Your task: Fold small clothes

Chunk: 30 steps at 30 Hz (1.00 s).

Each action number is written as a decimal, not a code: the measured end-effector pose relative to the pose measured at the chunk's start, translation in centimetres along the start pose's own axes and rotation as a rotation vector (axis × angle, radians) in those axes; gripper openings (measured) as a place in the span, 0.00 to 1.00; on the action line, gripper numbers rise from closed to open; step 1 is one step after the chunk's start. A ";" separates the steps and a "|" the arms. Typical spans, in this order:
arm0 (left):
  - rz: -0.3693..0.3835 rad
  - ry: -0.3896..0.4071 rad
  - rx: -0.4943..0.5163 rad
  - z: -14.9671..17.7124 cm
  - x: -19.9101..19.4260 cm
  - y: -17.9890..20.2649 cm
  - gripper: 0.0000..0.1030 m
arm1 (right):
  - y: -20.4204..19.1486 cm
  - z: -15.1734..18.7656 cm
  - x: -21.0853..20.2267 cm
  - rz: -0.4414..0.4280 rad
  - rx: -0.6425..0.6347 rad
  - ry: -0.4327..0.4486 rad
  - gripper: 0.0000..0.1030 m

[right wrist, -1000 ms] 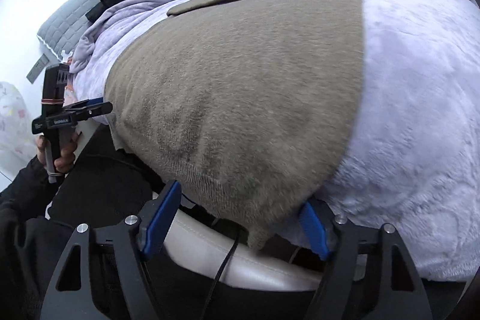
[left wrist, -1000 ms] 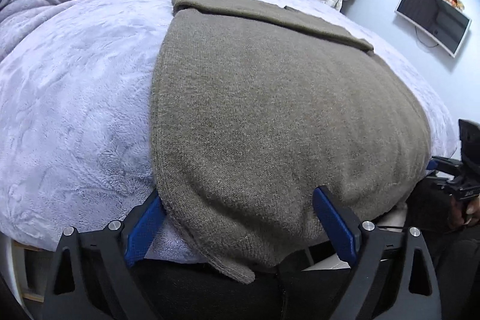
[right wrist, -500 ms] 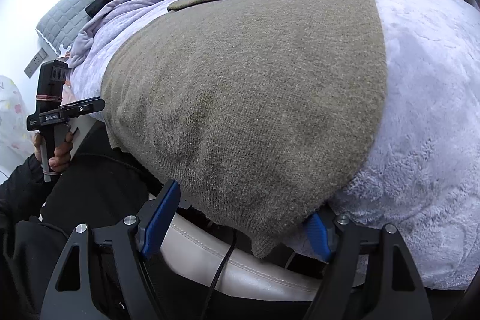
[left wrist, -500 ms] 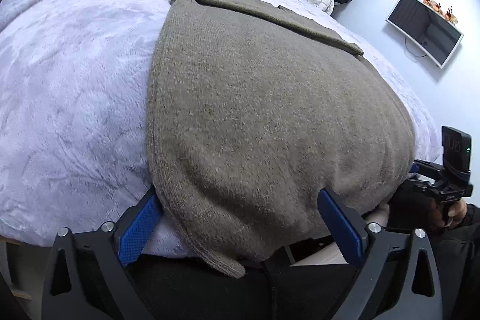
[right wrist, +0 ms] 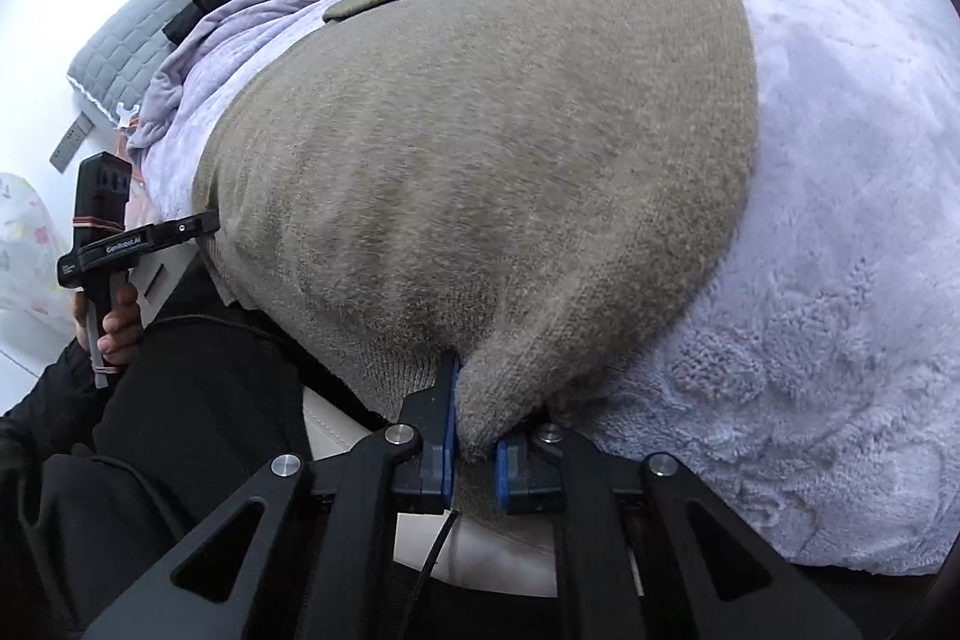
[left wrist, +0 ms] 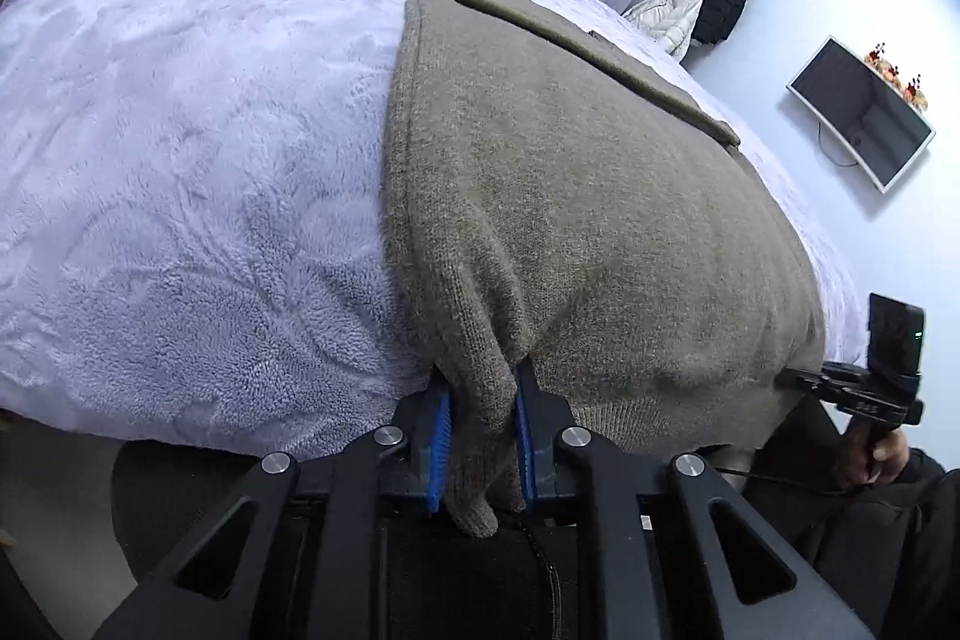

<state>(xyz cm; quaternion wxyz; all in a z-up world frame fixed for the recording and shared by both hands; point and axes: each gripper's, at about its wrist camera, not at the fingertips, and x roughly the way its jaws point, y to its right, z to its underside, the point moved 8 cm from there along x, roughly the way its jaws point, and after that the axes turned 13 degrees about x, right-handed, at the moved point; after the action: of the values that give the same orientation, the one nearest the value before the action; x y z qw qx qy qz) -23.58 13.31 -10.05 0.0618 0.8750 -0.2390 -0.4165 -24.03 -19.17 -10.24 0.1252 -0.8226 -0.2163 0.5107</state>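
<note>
Left gripper [left wrist: 477, 436] is closing on the sweater's [left wrist: 588, 220] near hem and right gripper [right wrist: 474, 451] now pinches it, both spread a second ago, ready to lift.

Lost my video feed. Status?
Left claw closing on sweater hem corner. Right claw shut on other corner. Sweater flat on blanket. Nothing obstructing.

Flat taupe knit sweater [left wrist: 588, 196] on bed
</note>
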 end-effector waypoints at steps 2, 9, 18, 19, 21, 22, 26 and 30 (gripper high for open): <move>-0.033 0.002 0.038 -0.2 -0.3 0.8 0.17 | -0.8 0.1 -0.6 -0.019 -0.026 0.014 0.10; -0.026 0.051 0.025 -1.2 -1.9 1.6 0.15 | -1.4 -0.2 -3.1 -0.093 -0.039 0.046 0.10; -0.002 0.150 0.025 -4.8 -3.7 2.6 0.13 | -2.8 -3.2 -7.2 -0.200 -0.041 0.158 0.10; -0.002 0.169 0.023 -5.5 -4.1 2.8 0.13 | -2.6 -3.5 -7.7 -0.217 -0.028 0.170 0.10; -0.001 0.210 0.019 -6.6 -5.3 2.9 0.13 | -3.0 -4.3 -8.6 -0.242 -0.018 0.196 0.10; 0.001 0.236 0.016 -7.4 -5.9 3.0 0.13 | -3.3 -4.7 -9.2 -0.250 -0.023 0.211 0.10; 0.016 0.307 0.005 -10.4 -7.8 2.4 0.13 | -4.5 -6.4 -10.8 -0.281 -0.042 0.256 0.10; 0.007 0.319 0.005 -13.5 -8.1 1.6 0.13 | -4.8 -8.8 -11.6 -0.309 -0.041 0.289 0.10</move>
<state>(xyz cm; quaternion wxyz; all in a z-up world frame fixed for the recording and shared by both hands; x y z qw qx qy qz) -18.32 14.52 4.81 0.0982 0.9294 -0.2304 -0.2712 -21.75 -20.46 4.82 0.2150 -0.8469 -0.3298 0.3575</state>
